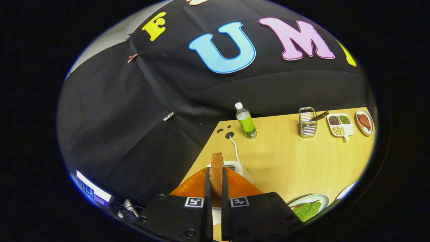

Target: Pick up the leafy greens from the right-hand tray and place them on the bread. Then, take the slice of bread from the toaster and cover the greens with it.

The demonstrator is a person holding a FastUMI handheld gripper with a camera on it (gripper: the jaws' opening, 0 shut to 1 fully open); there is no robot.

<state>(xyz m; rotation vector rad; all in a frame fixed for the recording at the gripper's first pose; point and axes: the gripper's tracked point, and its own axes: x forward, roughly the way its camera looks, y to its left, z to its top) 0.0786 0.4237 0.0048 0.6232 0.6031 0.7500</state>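
My gripper [216,173] is shut on a slice of bread [216,168], which stands upright and edge-on between the two fingers. Under and beyond the slice lie an orange plate [193,185] and the white toaster [240,168], whose cord runs to a hole in the table. To the right of the fingers, a leafy green [307,210] rests on a white plate [314,198] at the near edge of the wooden table [295,161]. What lies on the orange plate under the fingers is hidden.
A bottle with a green label [246,121] stands at the back of the table. Farther right are a wire rack with a utensil [307,122], a divided white dish of grains [340,125] and a small plate of reddish food [364,121]. A lit screen [92,192] glows at the left.
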